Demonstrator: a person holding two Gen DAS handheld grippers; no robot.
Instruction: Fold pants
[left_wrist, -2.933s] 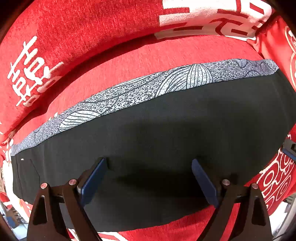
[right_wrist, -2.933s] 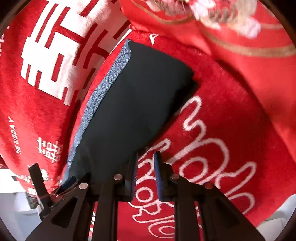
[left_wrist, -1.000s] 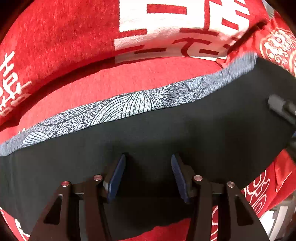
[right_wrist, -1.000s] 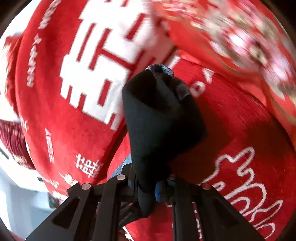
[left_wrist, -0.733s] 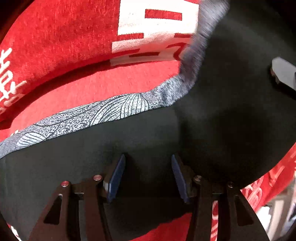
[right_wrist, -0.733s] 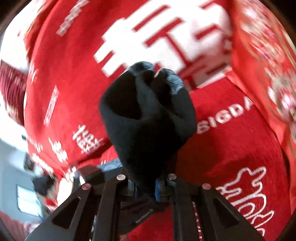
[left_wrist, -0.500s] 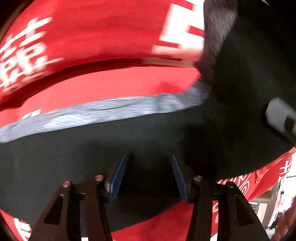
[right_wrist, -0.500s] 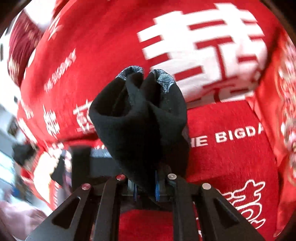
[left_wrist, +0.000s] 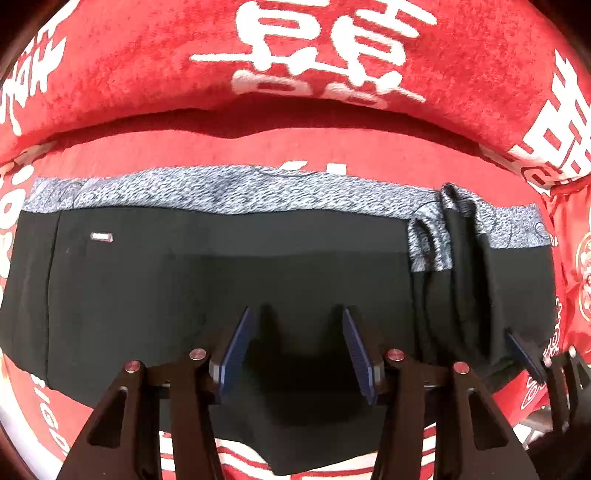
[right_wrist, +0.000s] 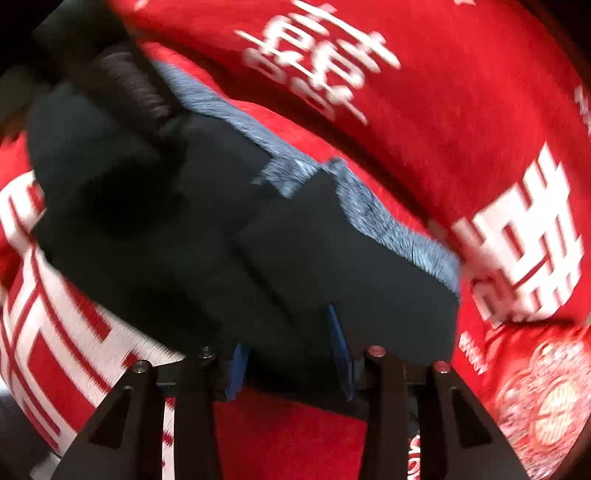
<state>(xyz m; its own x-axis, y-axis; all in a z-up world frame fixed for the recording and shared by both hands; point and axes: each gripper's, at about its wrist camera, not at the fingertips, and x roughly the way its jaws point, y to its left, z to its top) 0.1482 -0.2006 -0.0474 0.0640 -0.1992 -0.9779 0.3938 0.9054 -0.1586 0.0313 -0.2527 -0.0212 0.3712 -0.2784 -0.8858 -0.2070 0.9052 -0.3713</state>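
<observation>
The black pants (left_wrist: 184, 288) with a grey patterned strip (left_wrist: 221, 192) lie flat across a red sofa seat. Their right end (left_wrist: 454, 258) is folded back on top in a bunched fold. My left gripper (left_wrist: 295, 343) is open and empty, its pads just above the black cloth near the front edge. My right gripper (right_wrist: 288, 354) is open over the folded end of the pants (right_wrist: 295, 240), with nothing held; one of its blue fingertips (left_wrist: 524, 354) shows at the right of the left wrist view.
The red sofa backrest (left_wrist: 295, 74) with white characters rises just behind the pants. A red patterned cushion (right_wrist: 546, 398) lies at the right end. The seat's front edge (left_wrist: 332, 465) is directly under my left gripper. The right wrist view is motion-blurred.
My right gripper carried the pants' right end up and over to the left, laid it on the pants and opened. My left gripper narrowed its opening and stayed over the cloth.
</observation>
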